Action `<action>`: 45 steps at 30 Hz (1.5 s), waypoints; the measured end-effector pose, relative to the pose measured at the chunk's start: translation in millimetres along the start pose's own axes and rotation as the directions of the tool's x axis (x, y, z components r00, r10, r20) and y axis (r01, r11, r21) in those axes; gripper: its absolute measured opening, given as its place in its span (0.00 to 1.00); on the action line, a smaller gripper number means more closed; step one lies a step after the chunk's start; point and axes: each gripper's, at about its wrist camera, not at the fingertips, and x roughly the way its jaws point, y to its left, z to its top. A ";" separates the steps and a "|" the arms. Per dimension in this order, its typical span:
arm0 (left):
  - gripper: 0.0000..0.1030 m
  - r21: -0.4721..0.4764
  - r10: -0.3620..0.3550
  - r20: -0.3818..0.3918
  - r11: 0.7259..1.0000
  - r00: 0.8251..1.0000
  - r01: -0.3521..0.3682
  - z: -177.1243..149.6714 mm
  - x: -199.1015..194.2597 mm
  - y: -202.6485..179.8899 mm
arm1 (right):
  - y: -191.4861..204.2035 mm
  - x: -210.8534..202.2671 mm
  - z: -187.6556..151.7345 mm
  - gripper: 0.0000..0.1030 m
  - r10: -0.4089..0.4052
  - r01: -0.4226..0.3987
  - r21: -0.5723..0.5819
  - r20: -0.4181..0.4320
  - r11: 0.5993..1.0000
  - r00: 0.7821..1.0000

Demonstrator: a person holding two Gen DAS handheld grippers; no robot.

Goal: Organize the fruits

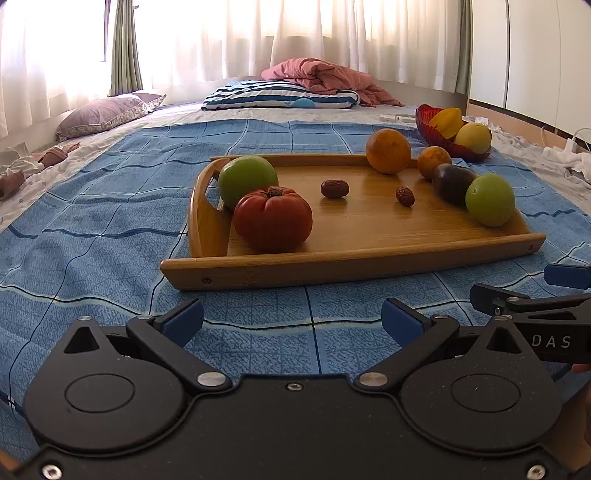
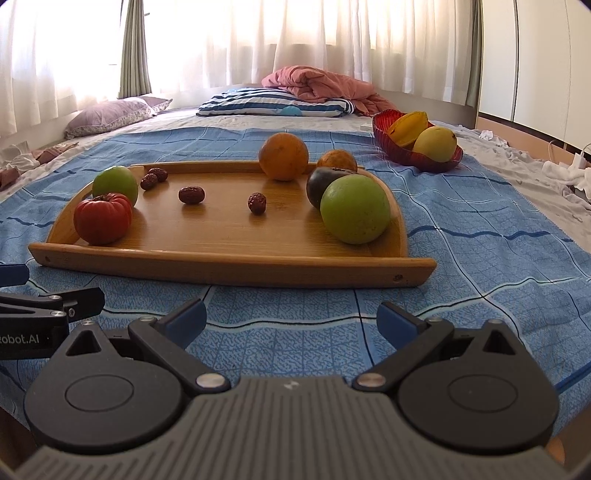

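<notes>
Across the middle of both views stretches a bed covered by a blue checked bedspread (image 1: 110, 229), and on it rests a rectangular wooden tray (image 1: 354, 254). On the tray's left side a ribbed red tomato (image 1: 272, 218) touches a round green fruit (image 1: 246, 180); small wrinkled brown dates (image 1: 334, 189) lie near its centre. At its right, two round orange fruits (image 1: 388, 150), a dark purple fruit (image 1: 452, 182) and a second green fruit (image 1: 489, 199) cluster together. Beyond the tray, upper right of the frame, a red ribbed glass bowl (image 1: 430, 127) holds a yellow starfruit (image 1: 447, 122) and a yellow mango (image 1: 473, 137). At the bed's far end lie a striped pillow (image 1: 280, 96), a crumpled pink blanket (image 1: 325, 75) and a lilac pillow (image 1: 103, 114), under sheer white curtains (image 1: 295, 33). Low in each frame, the left gripper (image 1: 293, 325) and right gripper (image 2: 291, 321) hover near the bedspread, jaws spread wide with nothing between them.
</notes>
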 end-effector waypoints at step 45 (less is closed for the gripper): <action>1.00 0.014 0.016 -0.005 1.000 1.000 -0.016 -12.9 14.9 -1.2 | 0.4 10.4 -19.6 1.00 0.005 -0.005 -0.022 0.013 1.000 1.000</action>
